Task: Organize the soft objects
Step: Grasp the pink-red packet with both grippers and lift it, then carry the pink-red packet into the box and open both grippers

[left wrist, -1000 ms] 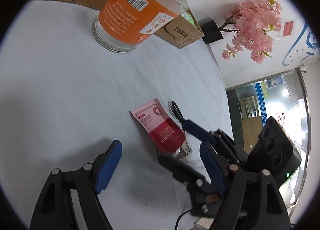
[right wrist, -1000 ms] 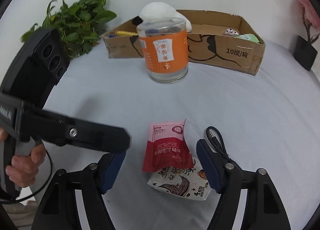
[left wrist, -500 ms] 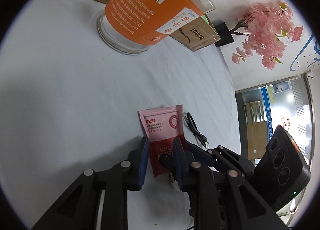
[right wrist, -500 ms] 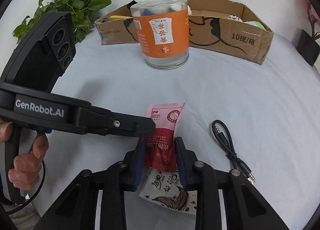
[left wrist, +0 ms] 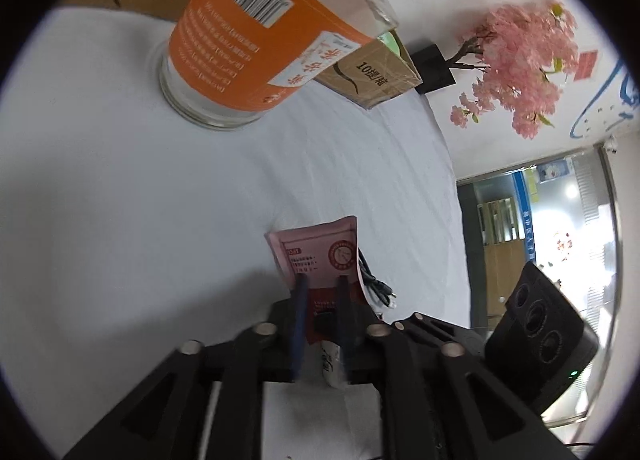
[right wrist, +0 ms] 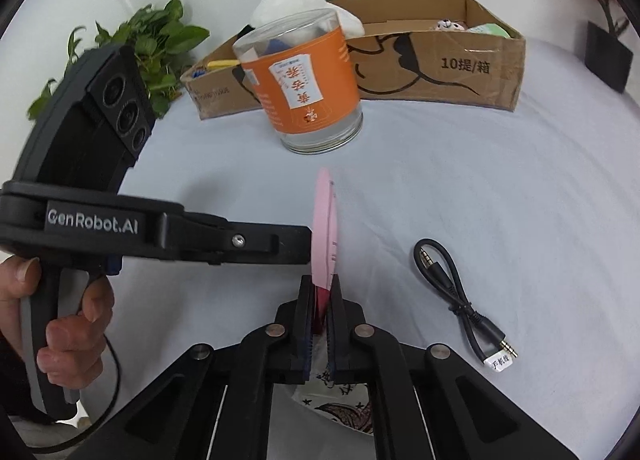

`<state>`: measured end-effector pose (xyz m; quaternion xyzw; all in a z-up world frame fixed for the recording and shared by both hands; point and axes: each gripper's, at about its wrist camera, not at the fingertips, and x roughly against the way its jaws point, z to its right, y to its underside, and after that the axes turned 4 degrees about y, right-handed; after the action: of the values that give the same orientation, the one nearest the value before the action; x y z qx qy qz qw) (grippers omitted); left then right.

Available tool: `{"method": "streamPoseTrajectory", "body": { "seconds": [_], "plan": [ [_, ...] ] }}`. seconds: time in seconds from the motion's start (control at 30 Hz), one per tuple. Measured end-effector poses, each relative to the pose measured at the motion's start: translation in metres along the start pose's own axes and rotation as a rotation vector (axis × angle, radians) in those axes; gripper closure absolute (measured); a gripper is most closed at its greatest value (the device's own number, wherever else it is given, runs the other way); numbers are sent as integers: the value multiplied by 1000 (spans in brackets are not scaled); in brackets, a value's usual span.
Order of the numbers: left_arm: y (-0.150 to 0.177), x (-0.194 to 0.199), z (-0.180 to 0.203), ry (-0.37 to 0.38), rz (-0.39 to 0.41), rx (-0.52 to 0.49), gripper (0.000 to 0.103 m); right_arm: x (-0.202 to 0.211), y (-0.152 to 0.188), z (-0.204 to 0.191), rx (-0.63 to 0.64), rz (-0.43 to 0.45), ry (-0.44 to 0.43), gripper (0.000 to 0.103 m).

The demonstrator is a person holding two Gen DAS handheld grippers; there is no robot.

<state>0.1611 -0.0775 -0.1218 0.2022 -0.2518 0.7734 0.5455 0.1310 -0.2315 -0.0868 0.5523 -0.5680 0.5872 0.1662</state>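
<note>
The lower part of the red packet (right wrist: 320,302) is hidden between the shut right gripper's (right wrist: 320,292) pads. Below it a white snack bag (right wrist: 340,400) shows only in patches behind the black linkage. Behind the glass jar (right wrist: 304,91), the cardboard box (right wrist: 440,67) hides most of a white plush toy (right wrist: 288,5). The jar's top is cut off in the left wrist view.
</note>
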Motion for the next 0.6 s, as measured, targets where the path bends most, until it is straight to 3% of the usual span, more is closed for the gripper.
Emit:
{"method": "streamPoseTrajectory", "body": {
  "seconds": [0.03, 0.1, 0.3, 0.37, 0.43, 0.6],
  "plan": [
    [0, 1, -2, 7, -5, 34, 43, 2, 0, 2, -8, 6, -8, 100],
    [-1, 4, -7, -8, 18, 97, 28, 5, 0, 4, -15, 26, -20, 100],
    [-4, -3, 7, -10, 5, 76, 28, 15, -5, 7, -32, 84, -48, 100],
    [-8, -3, 16, -24, 22, 43, 32, 18, -5, 8, -26, 99, -35, 100],
    [-13, -6, 27, -31, 23, 0, 42, 21, -7, 13, -36, 107, -26, 100],
    [-23, -20, 51, 1, -3, -74, 44, 27, -9, 26, -77, 129, -4, 100]
  ]
}}
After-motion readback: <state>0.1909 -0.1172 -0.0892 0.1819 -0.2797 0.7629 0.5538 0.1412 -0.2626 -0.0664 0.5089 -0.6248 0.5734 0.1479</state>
